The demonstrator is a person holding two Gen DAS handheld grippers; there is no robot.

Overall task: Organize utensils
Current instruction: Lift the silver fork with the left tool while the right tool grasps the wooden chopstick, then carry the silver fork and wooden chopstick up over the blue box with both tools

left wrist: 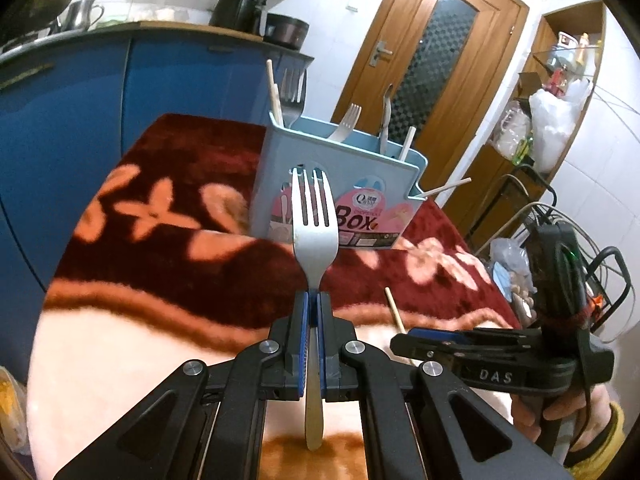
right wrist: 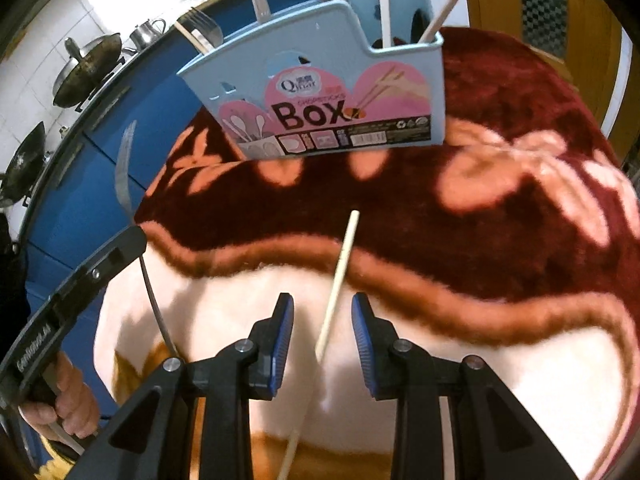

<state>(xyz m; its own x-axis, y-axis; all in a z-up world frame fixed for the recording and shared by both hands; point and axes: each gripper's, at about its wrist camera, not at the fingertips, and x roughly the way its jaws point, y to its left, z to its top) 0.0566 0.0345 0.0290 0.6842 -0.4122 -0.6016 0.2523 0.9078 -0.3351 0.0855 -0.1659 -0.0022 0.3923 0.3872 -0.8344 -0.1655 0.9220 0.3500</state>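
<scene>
Utensils are mostly sorted: the left hand-held gripper [left wrist: 313, 300] pinches a fork [left wrist: 313, 216] upright, above the blanket-covered table [left wrist: 160, 264]. The right hand-held gripper [right wrist: 322, 312], spread wide, straddles the last chopstick [right wrist: 338, 280]. Beyond, the blue chopsticks box [right wrist: 320, 92] already holds forks and chopsticks.

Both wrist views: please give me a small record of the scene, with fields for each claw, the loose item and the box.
left claw: shut on fork, tines up
right claw: open, over chopstick
chopstick: lying loose on blanket
box: blue, upright on blanket, already holding forks and chopsticks
</scene>
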